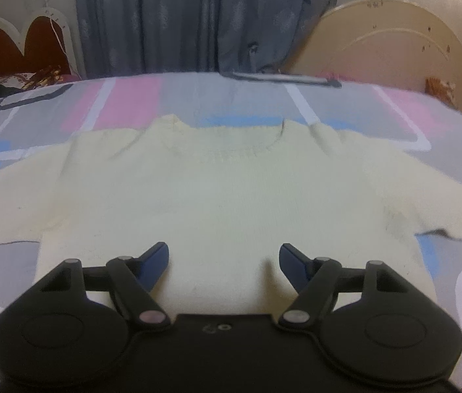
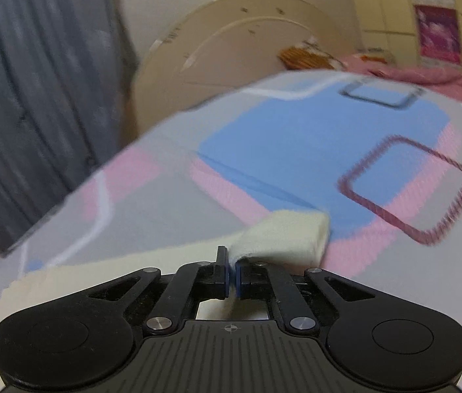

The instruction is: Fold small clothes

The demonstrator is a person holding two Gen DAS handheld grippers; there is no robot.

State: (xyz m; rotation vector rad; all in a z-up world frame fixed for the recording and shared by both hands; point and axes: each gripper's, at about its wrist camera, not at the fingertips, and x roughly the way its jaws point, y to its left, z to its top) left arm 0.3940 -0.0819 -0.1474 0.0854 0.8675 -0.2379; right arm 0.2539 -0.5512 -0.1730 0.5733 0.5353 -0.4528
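Right, my right gripper (image 2: 232, 276) has its jaws pinched on the sleeve end (image 2: 283, 237) of the cream sweater (image 1: 224, 196), cuff poking out just past the tips. My left gripper (image 1: 224, 262) hovers with jaws wide over the hem, body running away toward the neckline. Beyond lies the patterned bed (image 1: 132, 104), then the curtain (image 1: 198, 16).

A matte black plastic left gripper (image 1: 224, 262) is seen, built from linkage arms pinned with round silver rivets, and tipped with dark blue finger pads (image 1: 157, 258). Two round discs are moulded into its body, either side of the rivets. The black right gripper (image 2: 232, 278) is made alike, with a ribbed centre plate marked by a small crosshair between its rivets.
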